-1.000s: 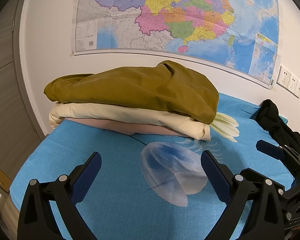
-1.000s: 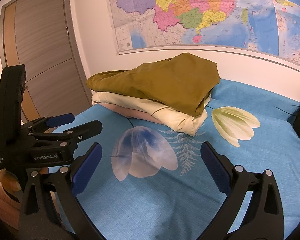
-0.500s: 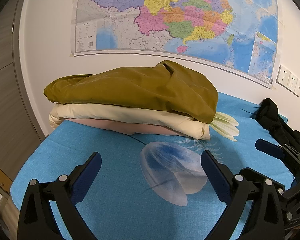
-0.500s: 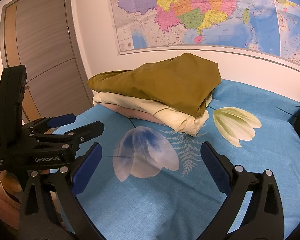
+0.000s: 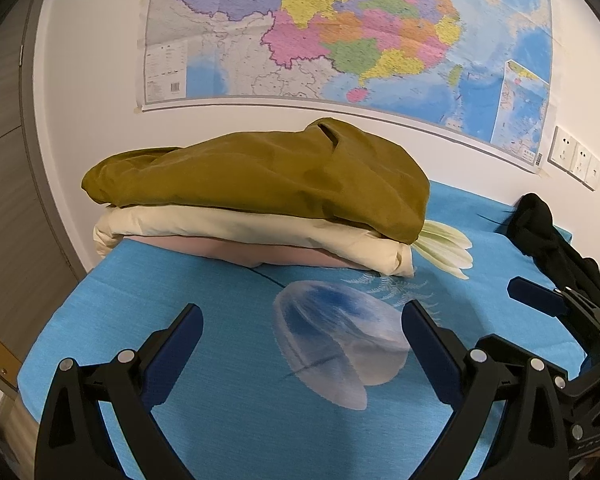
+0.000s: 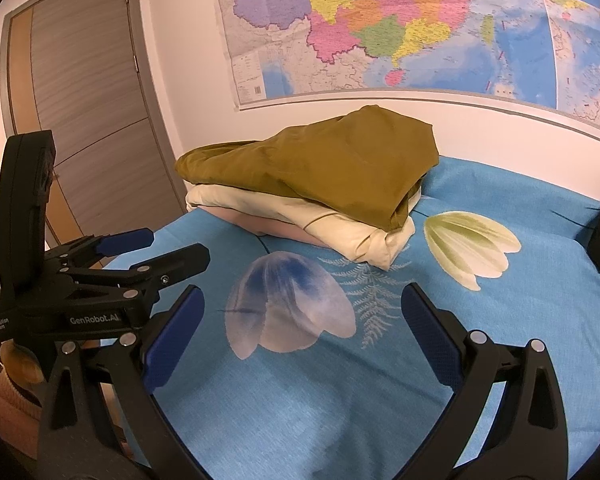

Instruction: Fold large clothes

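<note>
The left gripper (image 5: 300, 332) is held over the blue sheet (image 5: 228, 400), jaws spread wide, nothing gripped. A folded stack is seen at 12 o'clock: olive garment (image 5: 260, 176) on cream garment (image 5: 236, 228) on pink garment (image 5: 260, 254). The right gripper (image 6: 302, 312) is likewise spread and empty, a black garment (image 5: 540, 228) at 3 o'clock

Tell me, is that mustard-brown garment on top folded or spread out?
Folded. The mustard-brown garment lies doubled into a compact bundle atop the cream one.
</note>
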Demonstrator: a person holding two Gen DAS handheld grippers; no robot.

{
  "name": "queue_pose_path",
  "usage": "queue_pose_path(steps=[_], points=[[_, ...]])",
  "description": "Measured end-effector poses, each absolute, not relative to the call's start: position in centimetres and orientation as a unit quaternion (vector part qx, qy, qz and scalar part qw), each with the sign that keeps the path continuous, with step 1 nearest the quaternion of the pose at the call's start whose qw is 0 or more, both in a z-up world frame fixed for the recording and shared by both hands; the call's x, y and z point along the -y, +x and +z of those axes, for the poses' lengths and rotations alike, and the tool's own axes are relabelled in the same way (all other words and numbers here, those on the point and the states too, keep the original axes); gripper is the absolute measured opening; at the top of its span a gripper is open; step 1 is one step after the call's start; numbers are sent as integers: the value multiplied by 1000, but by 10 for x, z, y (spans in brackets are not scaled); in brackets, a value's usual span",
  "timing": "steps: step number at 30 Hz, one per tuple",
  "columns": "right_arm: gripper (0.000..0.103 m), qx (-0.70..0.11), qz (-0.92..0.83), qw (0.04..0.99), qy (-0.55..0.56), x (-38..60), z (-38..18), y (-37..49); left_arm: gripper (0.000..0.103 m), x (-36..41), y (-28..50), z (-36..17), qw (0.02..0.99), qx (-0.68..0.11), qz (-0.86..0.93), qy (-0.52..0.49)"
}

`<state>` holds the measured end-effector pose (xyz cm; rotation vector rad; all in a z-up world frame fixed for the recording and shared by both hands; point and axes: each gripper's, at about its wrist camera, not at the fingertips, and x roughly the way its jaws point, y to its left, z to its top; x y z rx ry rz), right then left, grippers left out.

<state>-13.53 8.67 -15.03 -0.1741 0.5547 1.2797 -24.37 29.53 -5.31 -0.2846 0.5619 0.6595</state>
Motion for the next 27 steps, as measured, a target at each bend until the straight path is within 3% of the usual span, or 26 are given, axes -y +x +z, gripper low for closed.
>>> queue_pose_path(steps=[27], points=[[97, -266, 563, 781, -46, -54, -154, -120, 96, -283, -221, -60, 908, -281, 263, -164]])
